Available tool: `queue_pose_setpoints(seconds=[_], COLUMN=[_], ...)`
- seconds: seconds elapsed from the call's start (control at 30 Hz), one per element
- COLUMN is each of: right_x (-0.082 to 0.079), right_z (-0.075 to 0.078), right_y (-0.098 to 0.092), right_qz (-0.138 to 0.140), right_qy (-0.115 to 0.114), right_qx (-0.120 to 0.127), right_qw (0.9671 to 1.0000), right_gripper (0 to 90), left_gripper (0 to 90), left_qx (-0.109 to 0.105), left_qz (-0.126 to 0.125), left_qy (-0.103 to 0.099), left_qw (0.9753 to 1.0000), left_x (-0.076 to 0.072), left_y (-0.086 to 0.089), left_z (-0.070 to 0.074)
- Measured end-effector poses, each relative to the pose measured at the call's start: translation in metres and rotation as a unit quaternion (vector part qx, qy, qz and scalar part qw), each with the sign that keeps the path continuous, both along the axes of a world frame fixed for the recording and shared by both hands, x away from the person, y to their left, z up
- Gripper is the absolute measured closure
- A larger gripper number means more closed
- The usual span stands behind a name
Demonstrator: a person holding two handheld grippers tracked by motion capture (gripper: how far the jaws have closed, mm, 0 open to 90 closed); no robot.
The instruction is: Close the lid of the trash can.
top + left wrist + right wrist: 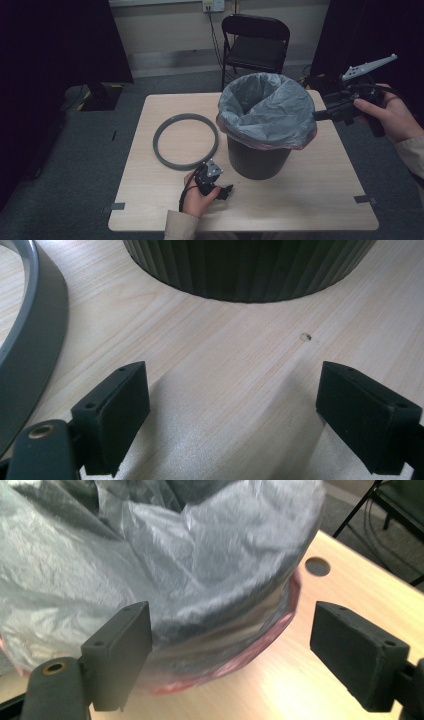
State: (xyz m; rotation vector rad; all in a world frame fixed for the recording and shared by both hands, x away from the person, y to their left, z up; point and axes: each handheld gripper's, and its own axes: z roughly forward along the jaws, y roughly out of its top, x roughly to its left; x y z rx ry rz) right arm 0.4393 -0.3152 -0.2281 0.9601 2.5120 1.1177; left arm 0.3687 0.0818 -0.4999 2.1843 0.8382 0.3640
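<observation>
A dark ribbed bin lined with a grey plastic bag stands mid-table. A grey ring lies flat to its left. My left gripper rests low on the table in front of the bin, held in a hand. Its jaws stand open over bare wood, with the bin's base ahead and the ring at the left. My right gripper hovers beside the bin's right rim. It is open, facing the bag, and nothing sits between its jaws.
The wooden table has bare room in front of and to the right of the bin. A reddish liner edge shows under the grey bag. A black folding chair stands behind the table. A round hole marks the tabletop.
</observation>
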Motion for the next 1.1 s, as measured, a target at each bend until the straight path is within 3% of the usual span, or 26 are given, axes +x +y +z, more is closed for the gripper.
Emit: queue_pose_setpoints(seconds=[0.13,0.33,0.43,0.47,0.57,0.67,0.73,0.83,0.93,1.0,1.07,1.1], right_x=[0.008,0.038,0.057,0.062,0.076,0.084,0.089,0.093,0.093,0.091,0.089,0.086], right_z=[0.007,0.007,0.002,-0.001,-0.009,-0.018,-0.025,-0.032,-0.040,-0.036,-0.031,-0.027], right_y=[0.006,0.019,0.026,0.028,0.038,0.049,0.056,0.063,0.073,0.069,0.062,0.059], right_qz=[-0.001,-0.041,-0.072,-0.074,-0.085,-0.091,-0.105,-0.100,-0.092,-0.098,-0.107,-0.107], right_qy=[-0.004,-0.001,0.001,0.008,0.012,0.020,0.037,0.060,0.062,0.047,0.057,0.055], right_qx=[0.001,0.000,0.009,0.018,0.016,-0.013,-0.038,-0.038,-0.096,-0.059,-0.026,-0.022], right_qw=[1.0000,0.9992,0.9974,0.9971,0.9962,0.9956,0.9931,0.9925,0.9892,0.9923,0.9923,0.9925], right_gripper=[16.4,16.6,16.7,16.8,18.9,21.8,20.6,26.4,28.0,26.8,22.1,22.6], left_gripper=[13.1,13.0,13.0,13.0,12.9,12.7,12.6,12.5,12.5,12.5,12.5,12.5], left_qx=[-0.001,0.000,0.000,0.000,-0.001,0.000,0.000,0.001,0.000,0.001,0.001,0.001], left_qz=[0.000,0.000,0.000,0.000,0.001,-0.001,0.000,-0.001,-0.001,-0.001,-0.001,-0.001], left_qy=[0.000,0.000,0.000,0.000,0.001,0.001,0.001,0.001,0.001,0.001,0.000,0.000], left_qw=[1.0000,1.0000,1.0000,1.0000,1.0000,1.0000,1.0000,1.0000,1.0000,1.0000,1.0000,1.0000], left_x=[0.000,0.000,0.000,0.000,0.000,0.000,0.000,0.000,0.000,0.000,0.000,0.000], left_y=[0.000,0.000,0.000,0.000,0.000,0.000,0.000,0.000,0.000,0.000,0.000,0.000], left_z=[0.000,0.000,0.000,0.000,0.000,0.000,0.000,0.000,0.000,0.000,0.000,0.000])
